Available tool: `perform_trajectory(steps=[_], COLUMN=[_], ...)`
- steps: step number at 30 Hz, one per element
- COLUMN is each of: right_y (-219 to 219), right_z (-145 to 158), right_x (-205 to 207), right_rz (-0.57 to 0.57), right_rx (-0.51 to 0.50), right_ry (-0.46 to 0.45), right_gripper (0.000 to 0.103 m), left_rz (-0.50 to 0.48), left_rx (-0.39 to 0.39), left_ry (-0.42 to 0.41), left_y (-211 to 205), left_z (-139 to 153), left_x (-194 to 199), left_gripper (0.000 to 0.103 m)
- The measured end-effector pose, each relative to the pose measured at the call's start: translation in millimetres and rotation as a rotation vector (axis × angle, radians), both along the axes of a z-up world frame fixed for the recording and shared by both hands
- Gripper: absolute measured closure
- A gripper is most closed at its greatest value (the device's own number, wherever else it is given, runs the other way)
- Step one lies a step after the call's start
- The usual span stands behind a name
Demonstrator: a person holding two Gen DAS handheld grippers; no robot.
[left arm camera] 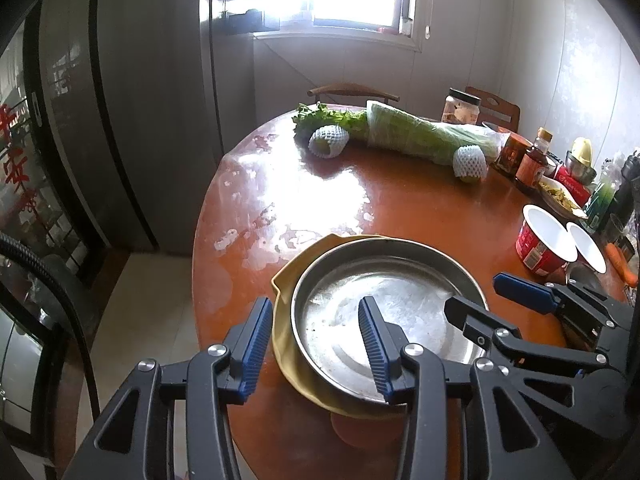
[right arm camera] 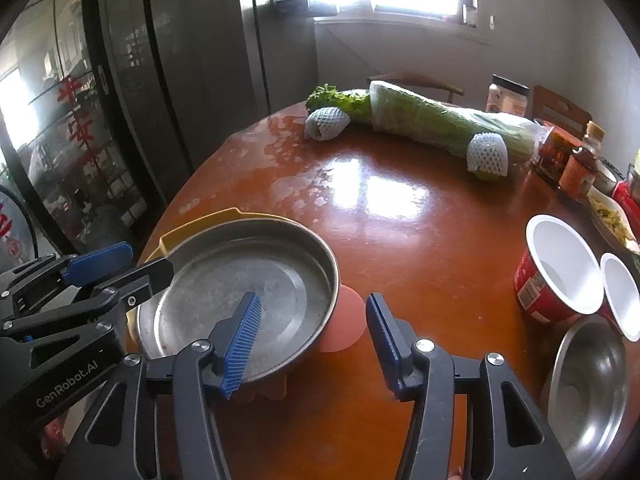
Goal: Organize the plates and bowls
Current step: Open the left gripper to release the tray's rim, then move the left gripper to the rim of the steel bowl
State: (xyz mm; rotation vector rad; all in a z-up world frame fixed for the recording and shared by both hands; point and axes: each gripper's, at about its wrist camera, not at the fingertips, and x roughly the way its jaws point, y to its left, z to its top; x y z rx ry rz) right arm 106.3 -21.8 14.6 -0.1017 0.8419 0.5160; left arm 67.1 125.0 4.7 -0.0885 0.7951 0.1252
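Plates sit in a stack near the front edge of the round brown table (right arm camera: 420, 232). On top is a shiny metal plate (right arm camera: 240, 300), and it rests inside a yellow plate (right arm camera: 208, 218) whose rim peeks out behind it. A pink plate (right arm camera: 346, 320) sticks out from under the metal plate on its right side.

Both claws are wide open and hold nothing. The left claw (left arm camera: 316, 344) has one blue finger over the metal plate and the other just off the yellow plate's left rim. The right claw (right arm camera: 310, 344) has one blue finger over the metal plate and the other to the right of the pink plate.

Right of the metal plate are a red paper bowl (right arm camera: 556, 268), a second white-lined bowl (right arm camera: 622, 296) touching it, and a metal bowl (right arm camera: 588, 384) nearer the front edge. Far behind the metal plate lies a long green cabbage (right arm camera: 440, 124), with two fruits in white foam nets (right arm camera: 326, 122) beside it
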Motion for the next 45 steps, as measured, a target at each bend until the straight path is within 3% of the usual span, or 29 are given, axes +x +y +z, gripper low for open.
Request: perform_trajectory(steps=[9,45], right_y=[-12.3,-96.4], right_z=[9.7,75.4], right_x=[-5.5,-53.2], right_rz=[-0.010,-0.084], right_rx=[0.031,0.123], right_ry=[-0.009,-0.167], right_gripper=[0.044,0.035], left_rz=[0.002,-0.079], left_rx=[0.016,0.076], left_ry=[-0.020,-0.101], left_y=[-7.6,-82.4], left_z=[8.0,52.6], left_x=[-5.6,-24.5], left_gripper=[0.052,0.049])
